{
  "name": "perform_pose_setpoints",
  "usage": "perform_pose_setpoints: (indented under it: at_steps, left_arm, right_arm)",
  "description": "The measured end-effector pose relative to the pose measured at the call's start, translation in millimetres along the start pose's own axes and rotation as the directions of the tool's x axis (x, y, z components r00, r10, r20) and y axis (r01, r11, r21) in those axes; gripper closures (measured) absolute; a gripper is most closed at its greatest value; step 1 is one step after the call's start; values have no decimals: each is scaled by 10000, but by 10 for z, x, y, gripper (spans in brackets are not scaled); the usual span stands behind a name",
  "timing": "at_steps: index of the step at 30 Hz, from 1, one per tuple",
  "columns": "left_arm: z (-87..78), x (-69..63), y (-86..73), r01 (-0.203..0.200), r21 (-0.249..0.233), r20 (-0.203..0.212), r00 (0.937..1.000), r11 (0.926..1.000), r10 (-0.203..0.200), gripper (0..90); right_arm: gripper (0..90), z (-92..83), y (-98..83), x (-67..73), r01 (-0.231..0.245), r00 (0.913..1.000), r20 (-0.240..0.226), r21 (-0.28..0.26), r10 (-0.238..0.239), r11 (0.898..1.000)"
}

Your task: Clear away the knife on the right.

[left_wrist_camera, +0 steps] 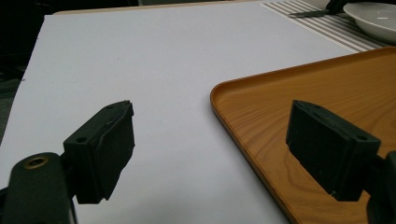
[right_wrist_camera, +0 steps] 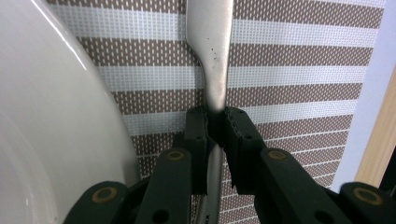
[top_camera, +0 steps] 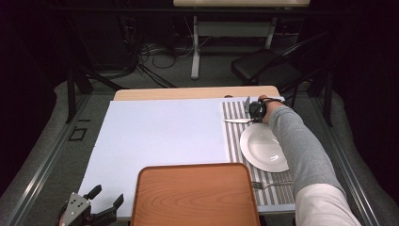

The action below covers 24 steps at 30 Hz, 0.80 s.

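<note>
Your right hand-held gripper (right_wrist_camera: 215, 133) clamps the knife (right_wrist_camera: 212, 60) by its thin, stiff, slippery handle; squeeze firmly near the blade.

knife (right_wrist_camera: 211, 56): brushed metal, dull sheen
plate (right_wrist_camera: 51, 121): glossy white ceramic
placemat (right_wrist_camera: 299, 70): woven, matt
tray (top_camera: 195, 195): smooth wood-grain

This looked like a lab or recording studio rather than a home. The worktop (top_camera: 155, 136) stood in a dark, black-walled space; beyond its far edge, loose cables (top_camera: 155, 52) trailed over grey carpet beside another table's white legs (top_camera: 195, 47). A black folding chair (top_camera: 268, 66) stood behind the worktop's far right corner.
</note>
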<state>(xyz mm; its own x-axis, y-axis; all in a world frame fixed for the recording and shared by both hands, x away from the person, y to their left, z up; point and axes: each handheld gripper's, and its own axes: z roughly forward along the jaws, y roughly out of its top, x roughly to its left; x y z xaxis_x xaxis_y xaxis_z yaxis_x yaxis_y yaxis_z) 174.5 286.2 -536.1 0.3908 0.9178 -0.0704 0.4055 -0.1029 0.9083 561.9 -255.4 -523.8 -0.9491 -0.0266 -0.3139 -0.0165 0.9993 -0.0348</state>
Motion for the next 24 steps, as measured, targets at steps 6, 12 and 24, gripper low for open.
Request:
perform_pose_setpoints:
  at_steps: [6,12,24]
  left_arm:
    - [-1,0,4,-2,-19,-10,10000,10000,2,156]
    - [6,-4,10,-19,-51,26,10000,10000,20,156]
    - [66,1,40,-79,-66,173,9998,9999,80,156]
  right_arm:
    - [798,-44,32,18,-49,9988,492,-424,70,9991]
    - [798,-125,48,56,136,9960,885,-414,-99,9990]
    - [798,-364,34,212,382,9827,1824,-208,-338,9991]
